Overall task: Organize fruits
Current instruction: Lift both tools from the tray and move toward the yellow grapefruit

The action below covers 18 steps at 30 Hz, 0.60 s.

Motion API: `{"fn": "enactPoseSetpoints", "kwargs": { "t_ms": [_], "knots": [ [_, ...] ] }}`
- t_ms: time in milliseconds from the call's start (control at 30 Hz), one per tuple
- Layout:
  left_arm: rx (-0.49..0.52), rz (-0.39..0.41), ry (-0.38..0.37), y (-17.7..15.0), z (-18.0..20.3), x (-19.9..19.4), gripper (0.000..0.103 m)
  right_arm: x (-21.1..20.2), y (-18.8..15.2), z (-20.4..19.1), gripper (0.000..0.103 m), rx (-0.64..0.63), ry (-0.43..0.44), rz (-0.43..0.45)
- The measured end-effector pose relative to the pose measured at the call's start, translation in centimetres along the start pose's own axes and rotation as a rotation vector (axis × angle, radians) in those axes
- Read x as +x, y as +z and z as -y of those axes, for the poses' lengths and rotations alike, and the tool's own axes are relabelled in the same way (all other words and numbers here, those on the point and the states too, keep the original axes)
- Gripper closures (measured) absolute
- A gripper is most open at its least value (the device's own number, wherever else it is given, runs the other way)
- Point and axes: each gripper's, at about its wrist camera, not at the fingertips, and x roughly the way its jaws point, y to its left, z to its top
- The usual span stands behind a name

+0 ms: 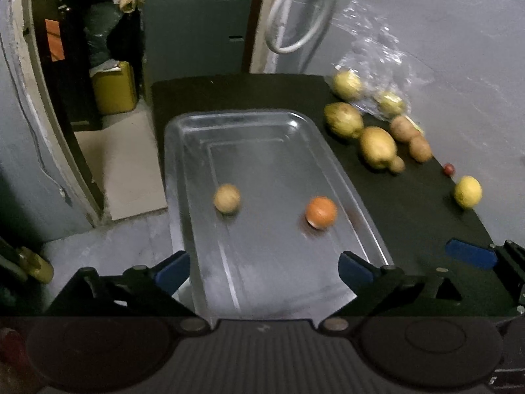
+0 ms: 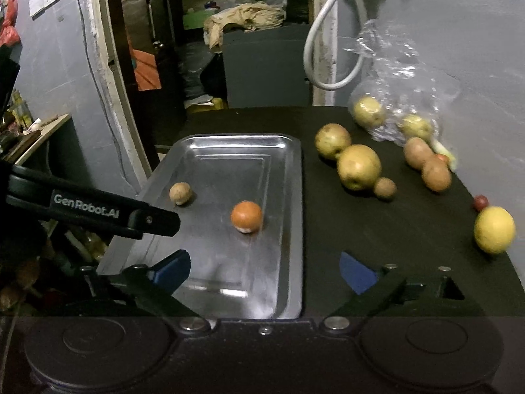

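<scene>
Metal tray on bench w/ orange fruit & small brown fruit; clear bag holds two yellow-green fruits; others loose alongside. Both hand-held grippers, left & right, spread, empty.

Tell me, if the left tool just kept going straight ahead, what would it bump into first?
Probably the orange fruit lying in the metal tray, just right of the left tool's centre line; the small brown fruit sits to the left. Depth is uncertain.
</scene>
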Motion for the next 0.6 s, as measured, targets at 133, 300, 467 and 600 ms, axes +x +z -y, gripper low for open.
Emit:
{"fn": "enactPoseSetpoints", "kwargs": {
  "t_ms": [133, 300, 467, 600],
  "knots": [
    [0.028, -0.028, -0.021, -1.3, 1.1, -0.8, 0.001, -2.0, -1.6, 0.4, 0.001, 0.014, -0.035, -0.009],
    [0.053, -0.104, -0.079, -3.2, 2.8, -1.2, 0.001, -4.1, -3.5, 1.7, 0.001, 0.071, -0.088, -0.036],
    [0.061, -0.168, -0.148, -4.4, 4.5, -1.1, 0.001, -5.7, -5.3, 3.1, 0.001, 0.121, -0.162, -0.081],
    [0.102, -0.163, -0.181, -4.4, 6.2, -1.2, 0.001, -7.1, -6.5, 5.2, 0.001, 0.184, -0.218, -0.094]
  ]
}}
